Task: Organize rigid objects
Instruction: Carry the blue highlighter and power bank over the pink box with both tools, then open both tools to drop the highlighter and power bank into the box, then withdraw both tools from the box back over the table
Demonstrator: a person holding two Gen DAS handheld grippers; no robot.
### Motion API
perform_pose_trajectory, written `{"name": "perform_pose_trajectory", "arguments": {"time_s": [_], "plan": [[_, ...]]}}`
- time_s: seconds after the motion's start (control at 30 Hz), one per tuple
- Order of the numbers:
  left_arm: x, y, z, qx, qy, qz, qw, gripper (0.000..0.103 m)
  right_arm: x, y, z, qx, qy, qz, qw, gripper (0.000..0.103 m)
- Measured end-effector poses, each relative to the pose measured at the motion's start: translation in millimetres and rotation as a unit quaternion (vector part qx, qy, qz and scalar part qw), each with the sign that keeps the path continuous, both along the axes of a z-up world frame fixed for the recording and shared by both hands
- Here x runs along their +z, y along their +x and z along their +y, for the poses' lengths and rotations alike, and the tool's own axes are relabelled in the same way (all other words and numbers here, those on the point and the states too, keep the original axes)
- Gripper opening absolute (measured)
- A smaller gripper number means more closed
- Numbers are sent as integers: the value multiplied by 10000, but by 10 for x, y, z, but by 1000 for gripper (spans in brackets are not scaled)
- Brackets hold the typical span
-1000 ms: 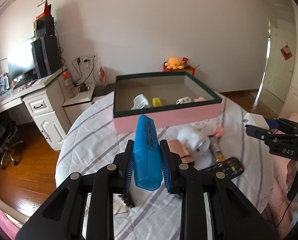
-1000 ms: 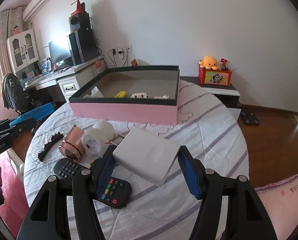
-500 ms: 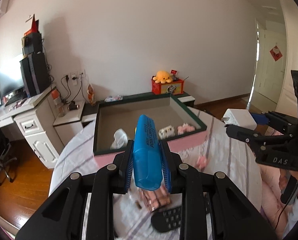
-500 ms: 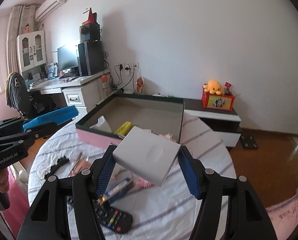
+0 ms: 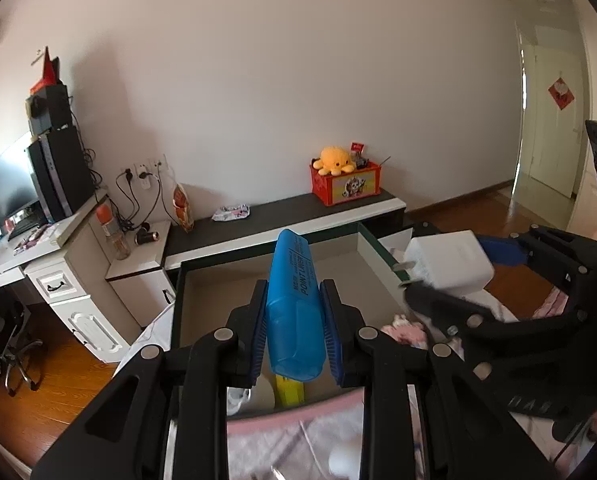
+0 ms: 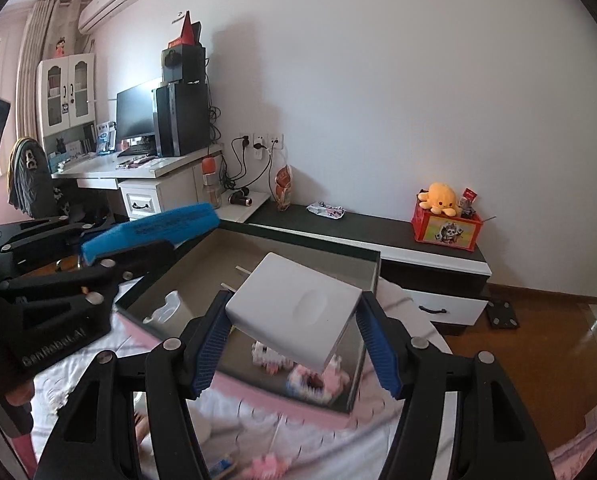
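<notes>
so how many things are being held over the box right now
2: a blue highlighter clamped in the left tool, and a white charger block clamped in the right tool, both above the pink box.

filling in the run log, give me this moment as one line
left gripper: shut on blue highlighter | right gripper: shut on white charger | both held above pink tray | not yet released
</notes>
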State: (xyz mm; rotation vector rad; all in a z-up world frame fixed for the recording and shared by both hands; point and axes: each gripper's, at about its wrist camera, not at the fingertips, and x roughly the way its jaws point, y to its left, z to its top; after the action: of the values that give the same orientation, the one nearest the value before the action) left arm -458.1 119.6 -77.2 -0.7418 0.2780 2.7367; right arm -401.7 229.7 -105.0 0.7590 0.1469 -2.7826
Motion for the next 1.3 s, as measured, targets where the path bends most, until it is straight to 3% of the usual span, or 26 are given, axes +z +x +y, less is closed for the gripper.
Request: {"name": "perform_pose_trajectory", "arguments": {"time_s": [0.27, 0.47, 0.67, 0.73, 0.8, 0.83, 0.9, 0.97, 1.1, 1.3], "plan": [[-415, -640, 103, 250, -312, -492, 9980, 25, -367, -634, -60, 10, 122, -474, 9988, 65], [-741, -847, 142, 253, -481, -926, 9942, 21, -682, -897, -67, 8, 241, -947, 9952, 65], [-824, -811, 166, 381, -647, -960, 9925, 26, -856, -961, -50, -2, 254, -1212, 9923, 65], [-803, -750, 134, 421, -633, -903, 9930, 32, -864, -945, -34, -24, 193, -1215, 9924, 67], [-731, -641, 55, 645, -567, -770, 9933, 55, -823, -887, -28, -59, 189, -1134, 9934, 68], [-694, -593, 33, 718, -522, -690, 9937, 61, -775, -825, -12, -125, 206, -1037, 9943, 72], [-563, -429, -98, 900, -351, -446, 9943, 85, -682, -732, 5, -214, 195, -892, 9956, 80], [-440, -241, -208, 1012, -218, -241, 9943, 95, -539, -572, 34, -201, 62, -701, 9973, 81], [-221, 222, -375, 1074, -112, 123, 9941, 103, -265, -165, -9, -173, 71, -281, 9994, 85], [3, 946, -708, 1248, 10, 454, 9911, 103, 46, 545, 13, -294, -48, 267, 9992, 86]]}}
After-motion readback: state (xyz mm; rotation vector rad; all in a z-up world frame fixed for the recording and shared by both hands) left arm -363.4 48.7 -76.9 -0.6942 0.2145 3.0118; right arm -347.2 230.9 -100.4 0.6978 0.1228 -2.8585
